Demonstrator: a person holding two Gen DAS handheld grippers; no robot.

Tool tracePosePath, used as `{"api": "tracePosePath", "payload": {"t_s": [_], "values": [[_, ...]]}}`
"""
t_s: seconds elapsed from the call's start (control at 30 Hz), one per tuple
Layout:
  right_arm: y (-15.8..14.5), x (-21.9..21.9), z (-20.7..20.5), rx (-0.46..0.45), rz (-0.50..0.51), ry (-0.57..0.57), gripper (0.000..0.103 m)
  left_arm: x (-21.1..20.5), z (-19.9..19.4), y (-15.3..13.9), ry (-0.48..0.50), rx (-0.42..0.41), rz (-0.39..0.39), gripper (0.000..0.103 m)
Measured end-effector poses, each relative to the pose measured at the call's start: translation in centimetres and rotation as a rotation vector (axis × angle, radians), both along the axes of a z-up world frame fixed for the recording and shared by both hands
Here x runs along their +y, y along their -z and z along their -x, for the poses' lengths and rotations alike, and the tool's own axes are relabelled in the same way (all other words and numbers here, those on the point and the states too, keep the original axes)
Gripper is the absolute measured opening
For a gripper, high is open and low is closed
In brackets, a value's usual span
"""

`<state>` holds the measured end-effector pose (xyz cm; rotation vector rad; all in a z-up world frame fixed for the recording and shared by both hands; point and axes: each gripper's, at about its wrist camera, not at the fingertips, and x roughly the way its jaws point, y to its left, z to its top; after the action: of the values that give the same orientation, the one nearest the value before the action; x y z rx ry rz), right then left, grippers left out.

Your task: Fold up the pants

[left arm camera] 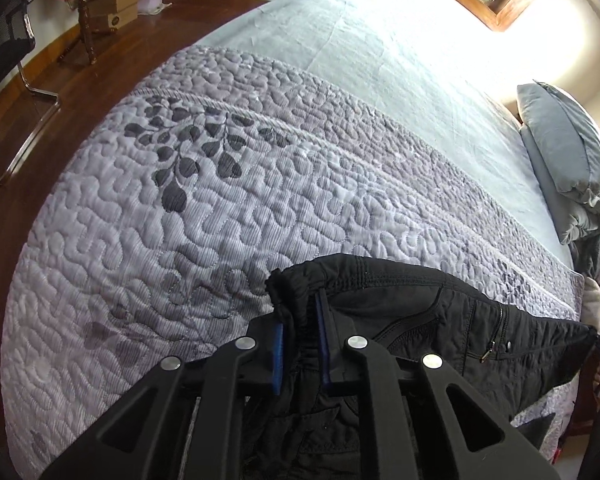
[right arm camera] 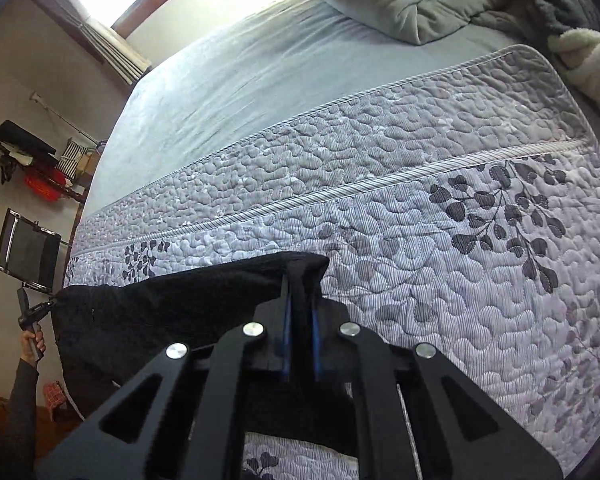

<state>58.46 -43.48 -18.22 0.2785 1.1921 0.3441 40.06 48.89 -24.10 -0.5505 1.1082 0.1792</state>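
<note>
A quilt covers the bed; wood floor at upper left. Both grippers, left and right, are clamped on the pants.

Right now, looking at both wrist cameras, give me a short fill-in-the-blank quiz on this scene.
1. Both tongs, left and right, are shut on the black ____.
2. The pants hang above a quilt printed with dark ____.
3. The zipper pull shows in the ____ wrist view.

Missing words: pants; leaves; left
</note>
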Motion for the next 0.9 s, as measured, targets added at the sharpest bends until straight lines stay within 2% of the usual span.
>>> {"api": "tracePosePath", "payload": {"t_s": [0.27, 0.43, 0.57, 0.7, 0.9], "values": [[-6.9, -1.8, 9.4, -0.119, 0.025, 0.065, 0.006, -1.8, 5.2, -7.9, 0.046, -0.193, -0.012, 0.013], [-8.1, -3.8, 16.2, -0.168, 0.009, 0.137, 0.006, -2.8, 9.7, -10.8, 0.065, -0.277, -0.011, 0.013], [-7.1, -4.5, 21.7, -0.214, 0.042, 0.176, 0.006, -3.1, 13.3, -11.1, 0.06, -0.313, 0.004, 0.013], [-4.9, -5.2, 25.6, -0.208, 0.043, 0.216, 0.006, -3.2, 17.3, -10.4, 0.027, -0.338, 0.041, 0.013], [-5.7, -4.5, 29.0, -0.246, 0.074, 0.216, 0.006, -2.7, 22.7, -8.5, -0.042, -0.367, 0.108, 0.013]]}}
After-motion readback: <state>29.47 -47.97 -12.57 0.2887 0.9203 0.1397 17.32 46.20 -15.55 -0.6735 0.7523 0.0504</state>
